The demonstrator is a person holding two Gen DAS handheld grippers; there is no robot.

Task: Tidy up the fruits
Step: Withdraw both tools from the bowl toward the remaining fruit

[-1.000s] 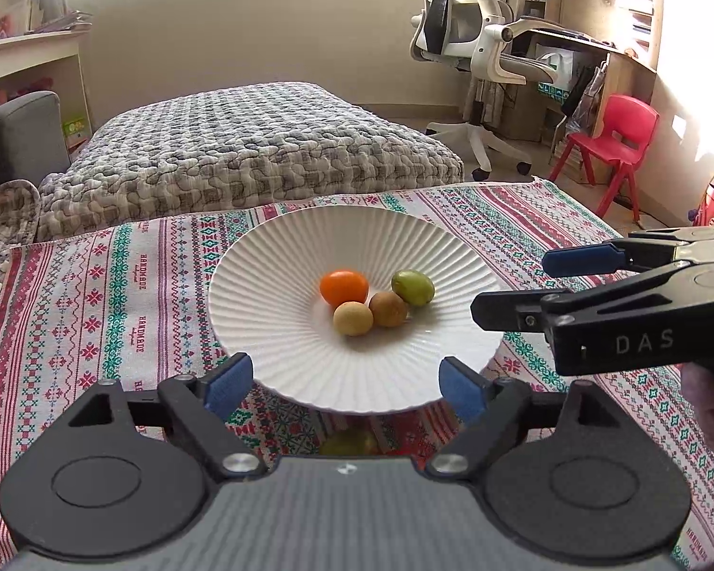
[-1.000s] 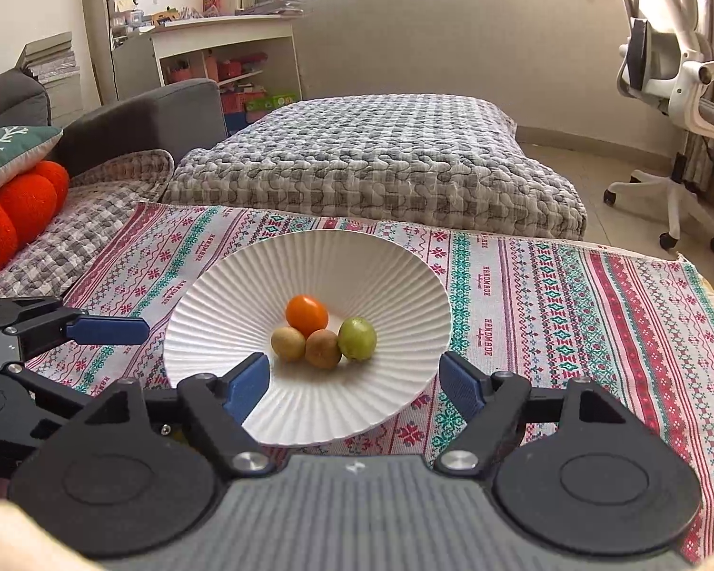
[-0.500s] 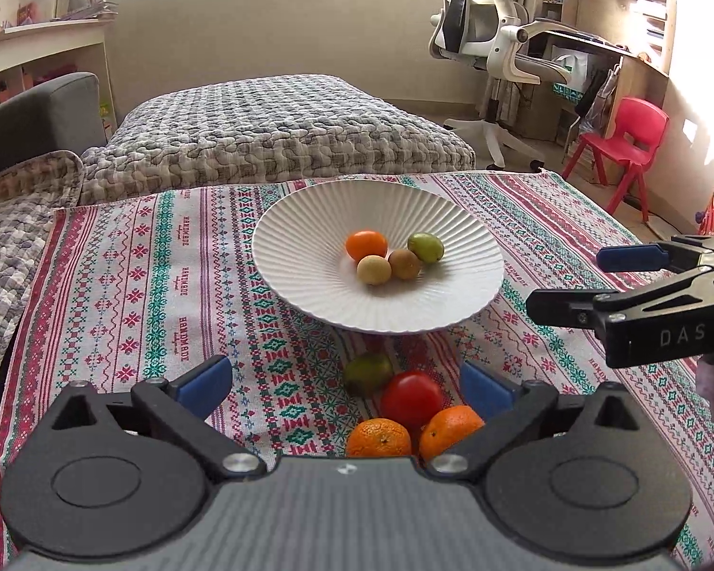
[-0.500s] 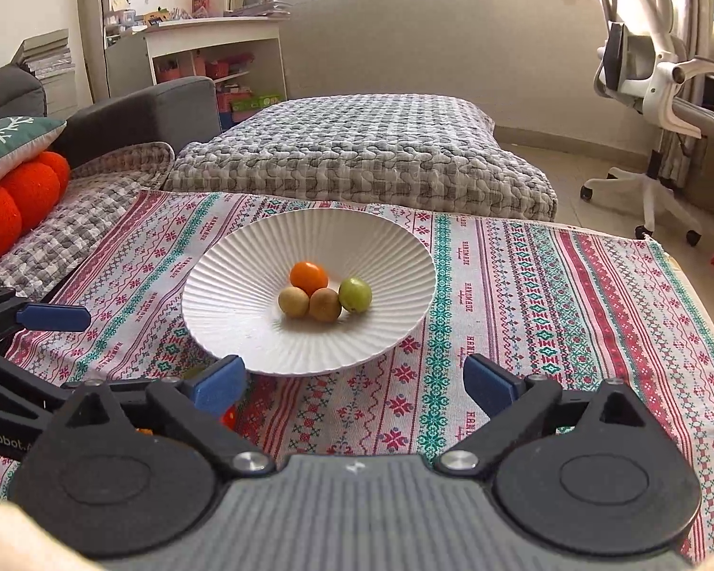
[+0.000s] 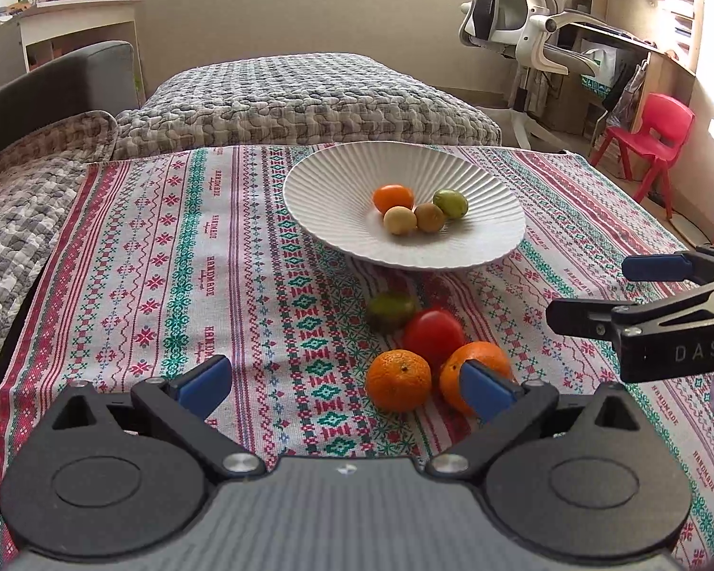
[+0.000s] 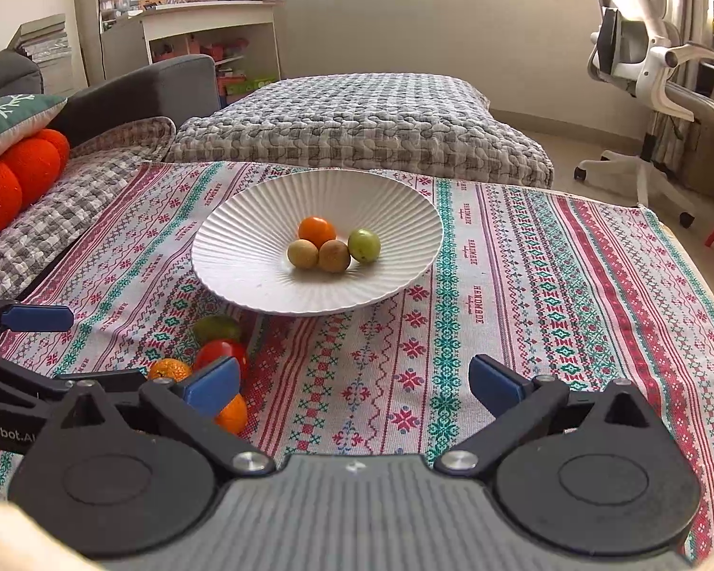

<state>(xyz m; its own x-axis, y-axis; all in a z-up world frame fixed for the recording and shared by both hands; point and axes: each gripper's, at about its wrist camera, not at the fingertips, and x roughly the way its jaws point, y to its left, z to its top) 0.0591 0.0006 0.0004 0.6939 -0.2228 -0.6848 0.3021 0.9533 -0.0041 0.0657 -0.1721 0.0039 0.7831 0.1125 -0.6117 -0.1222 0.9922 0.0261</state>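
Four small fruits [image 5: 419,208] huddle mid-plate [image 5: 328,181]; four bigger ones [image 5: 421,347] (two oranges, red, green) cluster just before its near rim.

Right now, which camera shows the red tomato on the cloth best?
The left wrist view: the red tomato sits nearly unobstructed among the other fruit. In the right wrist view it lies low, partly behind a blue finger.

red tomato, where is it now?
Left wrist view: the round red tomato lies on the patterned tablecloth before the white ribbed plate, between the green fruit and two oranges.
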